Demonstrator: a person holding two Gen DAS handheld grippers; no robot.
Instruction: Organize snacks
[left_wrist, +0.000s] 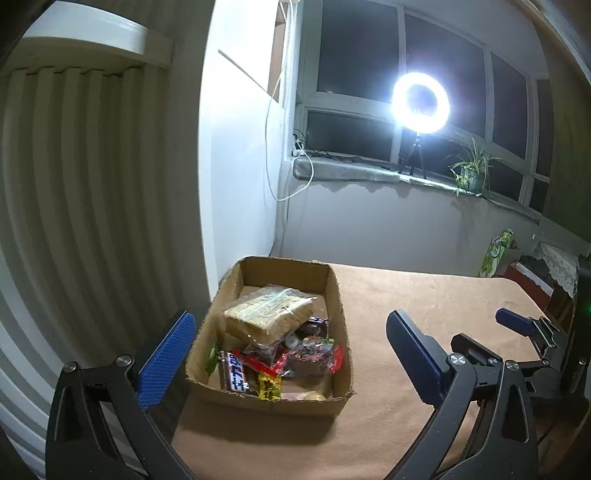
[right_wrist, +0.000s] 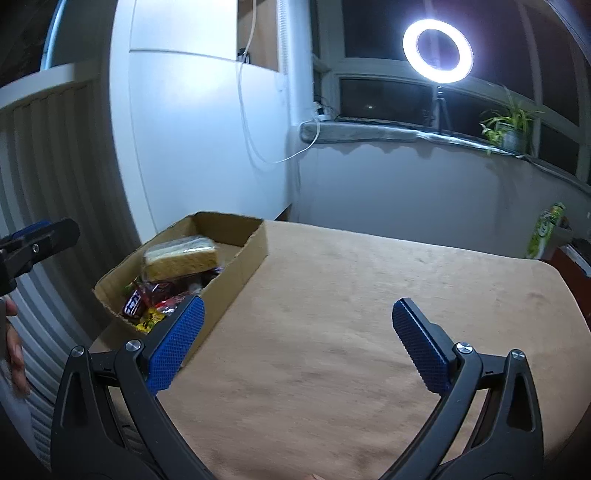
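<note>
An open cardboard box (left_wrist: 338, 295) (right_wrist: 255, 254) stands at the left side of the tan-covered table (left_wrist: 406, 424). Inside lie a clear-wrapped wafer pack (left_wrist: 269, 314) (right_wrist: 181, 260), a brown chocolate bar (left_wrist: 236, 374), a yellow packet (left_wrist: 269, 386), a red-wrapped dark cake (left_wrist: 310, 356) and a green packet (left_wrist: 211, 356). My left gripper (left_wrist: 290, 317) hovers open in front of the box with nothing between its blue pads. My right gripper (right_wrist: 299, 308) is open and empty over bare cloth, to the right of the box. One of its blue fingers (left_wrist: 515, 322) shows in the left wrist view.
A white wall and a ribbed panel (left_wrist: 74, 221) stand close to the left of the box. A ring light on a tripod (left_wrist: 421, 101) and a potted plant (left_wrist: 472, 173) are on the window sill. A green carton (right_wrist: 545, 232) stands past the table's far right. A hand (right_wrist: 14, 343) shows at the left edge.
</note>
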